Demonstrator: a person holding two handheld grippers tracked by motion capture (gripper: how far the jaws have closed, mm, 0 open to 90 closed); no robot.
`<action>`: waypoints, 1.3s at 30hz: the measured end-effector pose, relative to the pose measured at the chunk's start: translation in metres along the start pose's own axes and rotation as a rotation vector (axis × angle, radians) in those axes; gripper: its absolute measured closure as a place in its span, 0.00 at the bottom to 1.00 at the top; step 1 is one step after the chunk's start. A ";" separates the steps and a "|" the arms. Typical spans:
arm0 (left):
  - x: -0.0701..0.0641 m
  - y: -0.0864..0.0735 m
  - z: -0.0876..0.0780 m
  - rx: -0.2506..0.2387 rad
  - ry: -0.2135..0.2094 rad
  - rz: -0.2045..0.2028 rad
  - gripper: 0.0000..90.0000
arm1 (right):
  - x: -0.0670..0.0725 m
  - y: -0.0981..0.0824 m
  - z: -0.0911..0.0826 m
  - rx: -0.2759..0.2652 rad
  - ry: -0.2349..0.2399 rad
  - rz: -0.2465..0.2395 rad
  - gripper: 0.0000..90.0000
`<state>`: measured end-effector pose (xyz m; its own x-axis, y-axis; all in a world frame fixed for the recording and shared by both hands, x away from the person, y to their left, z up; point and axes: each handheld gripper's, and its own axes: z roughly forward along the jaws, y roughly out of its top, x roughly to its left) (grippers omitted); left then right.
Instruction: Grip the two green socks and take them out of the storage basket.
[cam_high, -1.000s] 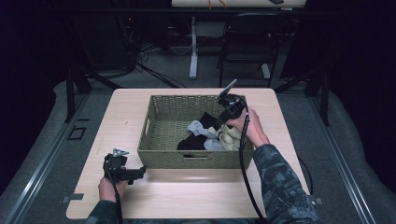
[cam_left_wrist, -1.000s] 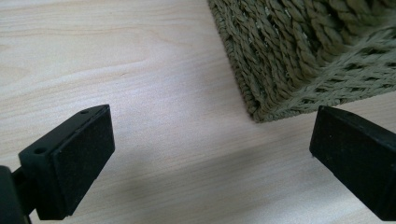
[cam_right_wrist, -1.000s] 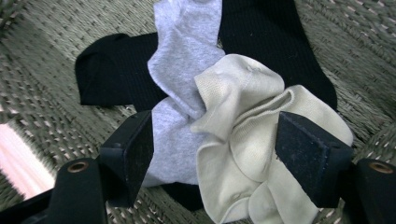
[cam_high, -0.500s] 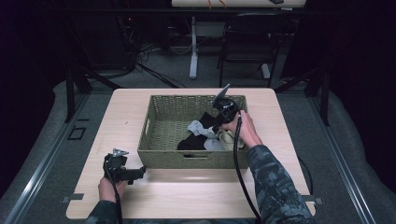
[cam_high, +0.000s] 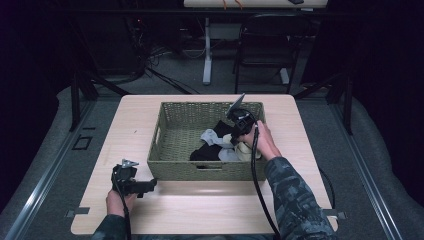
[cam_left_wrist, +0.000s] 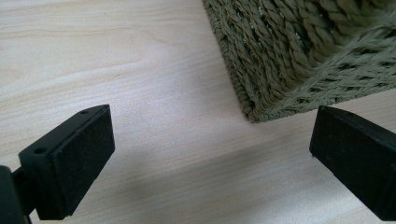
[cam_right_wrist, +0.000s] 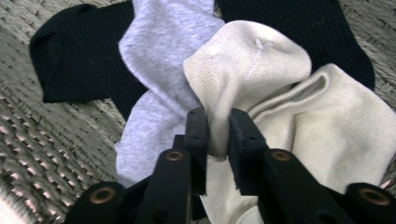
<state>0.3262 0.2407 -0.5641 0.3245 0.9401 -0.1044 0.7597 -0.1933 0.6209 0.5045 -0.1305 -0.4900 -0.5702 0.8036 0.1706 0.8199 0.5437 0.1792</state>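
A woven basket (cam_high: 170, 150) on the table holds a heap of socks: black (cam_right_wrist: 74, 60), light grey (cam_right_wrist: 159, 42) and cream (cam_right_wrist: 252, 65). My right gripper (cam_right_wrist: 217, 130) reaches down into the basket (cam_right_wrist: 42, 154); its jaws have just been closing and now pinch a fold of the cream sock (cam_high: 245, 150). In the high view the right gripper (cam_high: 239, 131) sits over the sock heap at the basket's right side. My left gripper (cam_left_wrist: 210, 154) rests open over bare wood beside the basket's near left corner (cam_left_wrist: 261, 102), nothing between its jaws. The left gripper (cam_high: 150, 186) lies in front of the basket.
The light wooden table (cam_high: 135, 125) has bare room left of and in front of the basket. A black chair (cam_high: 265, 45) and a table leg (cam_high: 206, 50) stand on the floor beyond. Cables trail from both grippers toward the near edge.
The right gripper has sunk into the basket onto the sock heap and its jaws have closed on the cream sock. The left gripper has stayed where it was.
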 end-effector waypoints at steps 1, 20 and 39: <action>0.000 0.000 0.000 0.001 0.001 0.001 0.00 | 0.000 0.000 -0.001 0.003 0.002 -0.008 0.91; -0.001 0.000 0.000 -0.001 -0.001 0.001 0.00 | 0.018 0.004 -0.041 -0.034 -0.002 -0.071 0.92; -0.001 0.001 0.001 0.005 -0.004 0.009 0.00 | 0.034 0.012 -0.085 -0.070 -0.003 -0.111 0.92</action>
<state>0.3269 0.2397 -0.5642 0.3332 0.9373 -0.1019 0.7599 -0.2030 0.6176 0.4903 -0.1170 -0.3997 -0.6568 0.7403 0.1434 0.7463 0.6111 0.2639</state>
